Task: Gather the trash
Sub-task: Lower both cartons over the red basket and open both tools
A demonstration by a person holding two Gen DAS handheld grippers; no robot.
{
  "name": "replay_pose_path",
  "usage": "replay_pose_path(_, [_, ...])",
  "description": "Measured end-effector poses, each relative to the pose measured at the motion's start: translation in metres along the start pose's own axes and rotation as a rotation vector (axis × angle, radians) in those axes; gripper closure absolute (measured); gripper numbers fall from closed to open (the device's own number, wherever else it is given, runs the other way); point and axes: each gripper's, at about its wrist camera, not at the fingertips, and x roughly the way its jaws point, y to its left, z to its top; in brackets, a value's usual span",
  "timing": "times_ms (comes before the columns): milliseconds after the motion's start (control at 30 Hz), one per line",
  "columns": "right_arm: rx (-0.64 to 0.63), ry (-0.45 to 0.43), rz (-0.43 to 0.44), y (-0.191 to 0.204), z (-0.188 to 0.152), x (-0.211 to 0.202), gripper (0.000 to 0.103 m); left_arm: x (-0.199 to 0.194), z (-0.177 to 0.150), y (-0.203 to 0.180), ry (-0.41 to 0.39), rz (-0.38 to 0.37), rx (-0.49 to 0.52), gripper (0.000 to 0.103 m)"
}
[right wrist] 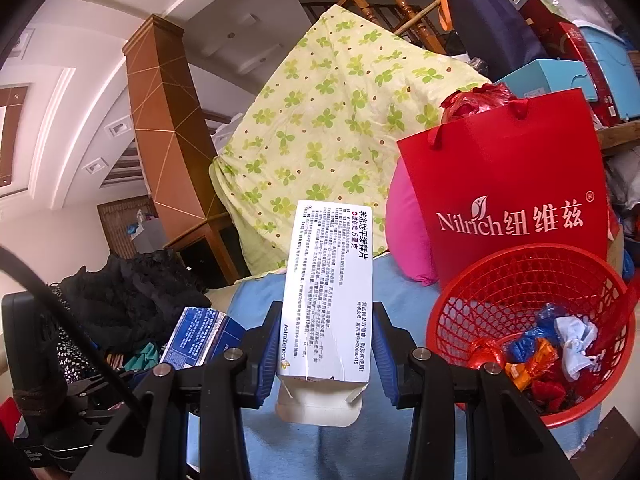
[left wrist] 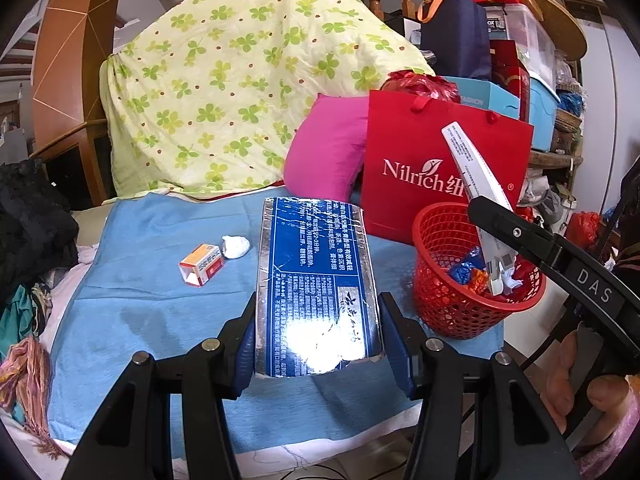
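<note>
Trash sits in both grippers: the left gripper [left wrist: 318, 340] is clenched on a blue foil packet [left wrist: 316, 284] above the blue cloth [left wrist: 140, 292], while the right gripper [right wrist: 326, 344] grasps a white medicine box [right wrist: 328, 292] just beside the red basket [right wrist: 492, 276], which already contains crumpled wrappers [right wrist: 536, 348].

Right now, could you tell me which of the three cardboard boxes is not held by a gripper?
The small orange-and-white box, lying open-ended on the blue cloth beside a crumpled white wad. The blue-and-silver box and long white box are each gripped.
</note>
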Motion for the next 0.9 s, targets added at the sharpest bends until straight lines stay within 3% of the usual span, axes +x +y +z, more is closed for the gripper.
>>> replay_pose_path(900, [0.098, -0.077, -0.095, -0.051, 0.013, -0.032, 0.059, 0.017, 0.014, -0.056, 0.008, -0.128, 0.058, 0.046])
